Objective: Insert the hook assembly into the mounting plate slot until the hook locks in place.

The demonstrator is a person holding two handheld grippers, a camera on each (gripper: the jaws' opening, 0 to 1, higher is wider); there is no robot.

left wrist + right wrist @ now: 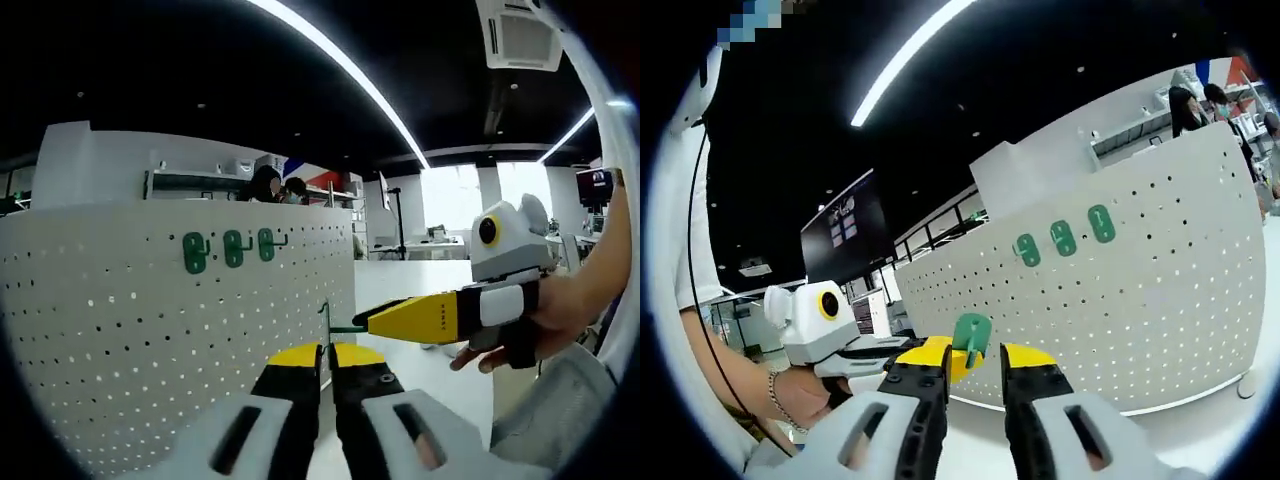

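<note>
Standing upright as the main landmark, the white pegboard (180,340) serves as the mounting plate, with rows of small holes across its face. Three green hooks (232,249) already sit in a row near its upper edge, seated side by side; in the right gripper view the same row (1064,237) reads as three green backplates high on the board. A white tabletop (400,285) runs out beside the pegboard's end. Right gripper (972,362) grasps a fourth green hook assembly (972,335) by its backplate, jaws clenched on it; it is off the board, well below the seated row and not yet touching the perforated face. In the left gripper view that same gripper comes in from the right, yellow tips pinching the hook (340,326) just beside the pegboard's end edge, wire arm pointing toward the board. Left gripper (327,358) hovers below that hook, jaws nearly together with a thin gap; nothing visibly held, so I read it as released and empty, though the tips sit close to the hook and contact cannot be ruled out. Judged progress: three done, fourth picked up and carried but not inserted. Left: line up the prongs with free holes beside the row, push in, seat until it locks.
</note>
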